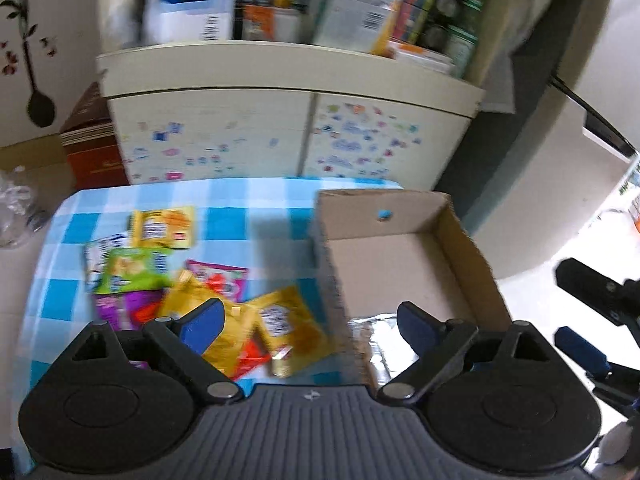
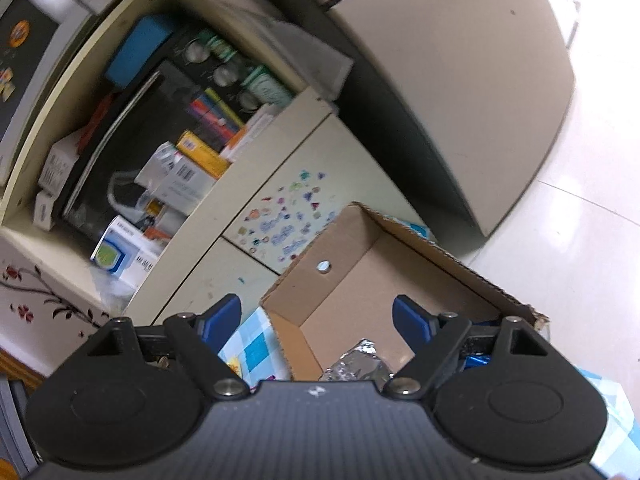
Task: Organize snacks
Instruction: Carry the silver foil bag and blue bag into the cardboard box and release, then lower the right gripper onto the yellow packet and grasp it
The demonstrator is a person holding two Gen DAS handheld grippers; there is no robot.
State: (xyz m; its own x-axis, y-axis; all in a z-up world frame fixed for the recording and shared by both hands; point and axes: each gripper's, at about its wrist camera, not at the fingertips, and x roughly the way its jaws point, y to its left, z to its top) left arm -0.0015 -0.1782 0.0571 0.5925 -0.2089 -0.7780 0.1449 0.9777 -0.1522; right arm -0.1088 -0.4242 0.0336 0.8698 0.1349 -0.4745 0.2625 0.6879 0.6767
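Several snack packets lie on the blue-checked tablecloth [image 1: 264,208]: a yellow one [image 1: 164,227], a green one [image 1: 132,270], a pink one [image 1: 222,280] and gold ones [image 1: 280,330]. An open cardboard box [image 1: 394,256] stands to their right with a silver foil packet [image 1: 370,344] in its near end. My left gripper [image 1: 310,326] is open and empty above the gold packets and the box's near left wall. My right gripper [image 2: 318,322] is open and empty above the box [image 2: 360,280], with the foil packet [image 2: 358,366] just below it. The right gripper also shows in the left wrist view [image 1: 592,320].
A cream cabinet [image 1: 288,128] with stickers on its doors stands behind the table, its shelf full of boxes and bottles. A red-brown box [image 1: 94,136] sits at the left. A beige unit [image 2: 460,80] and pale floor [image 2: 560,240] lie right of the table.
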